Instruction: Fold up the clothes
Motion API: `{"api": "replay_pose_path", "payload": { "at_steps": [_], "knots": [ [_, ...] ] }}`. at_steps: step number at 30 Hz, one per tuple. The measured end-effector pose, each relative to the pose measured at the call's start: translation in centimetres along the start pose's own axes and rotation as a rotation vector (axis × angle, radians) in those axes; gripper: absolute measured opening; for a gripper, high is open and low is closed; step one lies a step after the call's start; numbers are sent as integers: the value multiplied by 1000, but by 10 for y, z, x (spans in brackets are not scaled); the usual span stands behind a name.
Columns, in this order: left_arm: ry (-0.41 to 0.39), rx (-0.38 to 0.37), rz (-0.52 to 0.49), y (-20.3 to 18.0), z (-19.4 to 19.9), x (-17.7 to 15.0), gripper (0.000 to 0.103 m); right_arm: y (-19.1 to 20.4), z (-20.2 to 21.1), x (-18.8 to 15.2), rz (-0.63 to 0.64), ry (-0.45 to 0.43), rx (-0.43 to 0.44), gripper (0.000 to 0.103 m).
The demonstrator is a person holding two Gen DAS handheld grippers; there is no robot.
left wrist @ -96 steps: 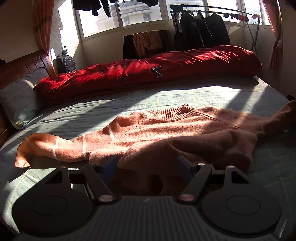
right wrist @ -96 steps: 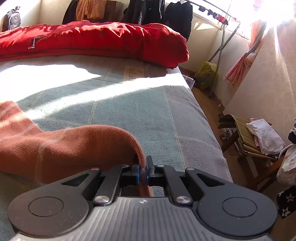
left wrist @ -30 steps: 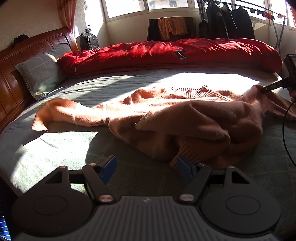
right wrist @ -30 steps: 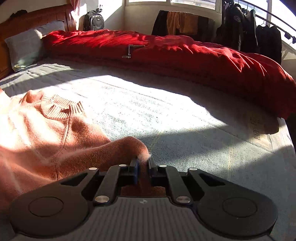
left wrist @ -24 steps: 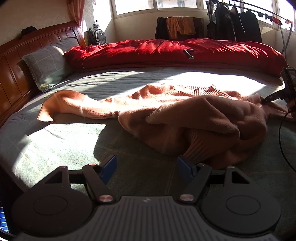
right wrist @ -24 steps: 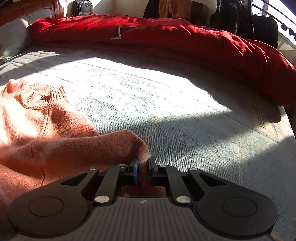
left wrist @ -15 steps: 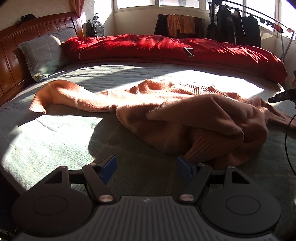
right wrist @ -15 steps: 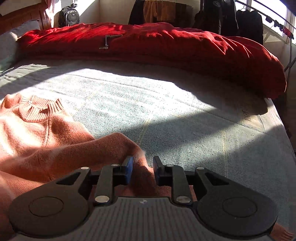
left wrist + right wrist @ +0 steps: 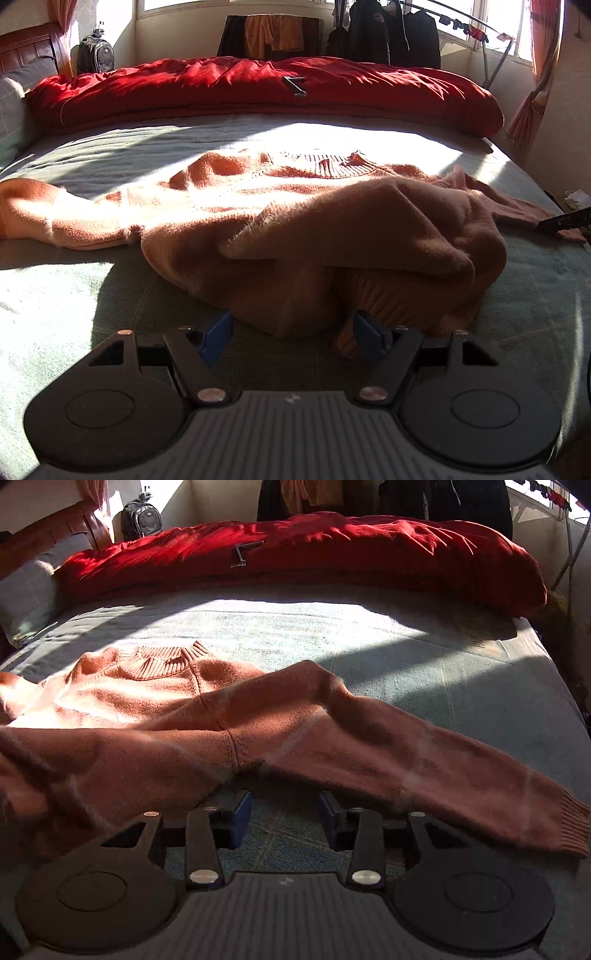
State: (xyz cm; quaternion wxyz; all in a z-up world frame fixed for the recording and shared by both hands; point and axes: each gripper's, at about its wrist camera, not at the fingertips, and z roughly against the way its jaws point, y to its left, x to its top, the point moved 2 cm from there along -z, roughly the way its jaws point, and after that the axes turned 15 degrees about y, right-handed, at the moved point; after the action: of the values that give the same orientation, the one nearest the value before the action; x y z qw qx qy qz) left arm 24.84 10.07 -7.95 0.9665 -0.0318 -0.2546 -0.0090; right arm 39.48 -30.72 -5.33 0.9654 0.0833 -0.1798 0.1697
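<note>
Item: orange sweater [image 9: 155, 716], lying on the bed [image 9: 424, 679] well short of the red duvet [image 9: 314, 554] at 12 o'clock. Collar toward the duvet; the right sleeve [image 9: 443, 768] runs out toward 4 o'clock, cuff flat on the sheet. In the left wrist view the lower body is heaped and rumpled, with the ribbed hem [image 9: 388, 306] tucked under a fold; the other sleeve trails off toward 9 o'clock.

Step in hand, by judgement: the garment is not yet squared up; folding proper is scarcely begun. Both tools appear to be between grips.

Next move, by judgement: take the bunched hem and draw it toward 6 o'clock to flatten the body, then bring each sleeve across the chest. The knit is thick and fuzzy; a shallow pinch may slip.

Left tongs [image 9: 295, 332]: spread wide, grasping nothing; the heap's near edge sits between the blue pads [image 9: 218, 332], contact uncertain.

Right tongs [image 9: 284, 821]: parted, released, holding nothing; bare sheet between the pads, sleeve just beyond the tips.
</note>
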Motion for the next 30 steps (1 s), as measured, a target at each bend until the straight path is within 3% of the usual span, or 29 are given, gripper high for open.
{"api": "replay_pose_path", "payload": {
  "at_steps": [8, 13, 18, 22, 30],
  "knots": [
    [39, -82, -89, 25, -23, 2, 73, 102, -5, -48, 16, 38, 79, 46],
    [52, -111, -44, 58, -30, -2, 73, 160, -21, -53, 15, 34, 109, 46],
    [40, -155, 4, 86, -29, 2, 73, 184, -23, -55, -48, 8, 145, 47],
    [27, -198, -53, 82, -25, 3, 73, 199, -16, -54, -45, -21, 189, 47],
    [29, -372, -215, 42, -22, 2, 73, 233, -12, -44, 26, -28, 220, 47]
  ]
}}
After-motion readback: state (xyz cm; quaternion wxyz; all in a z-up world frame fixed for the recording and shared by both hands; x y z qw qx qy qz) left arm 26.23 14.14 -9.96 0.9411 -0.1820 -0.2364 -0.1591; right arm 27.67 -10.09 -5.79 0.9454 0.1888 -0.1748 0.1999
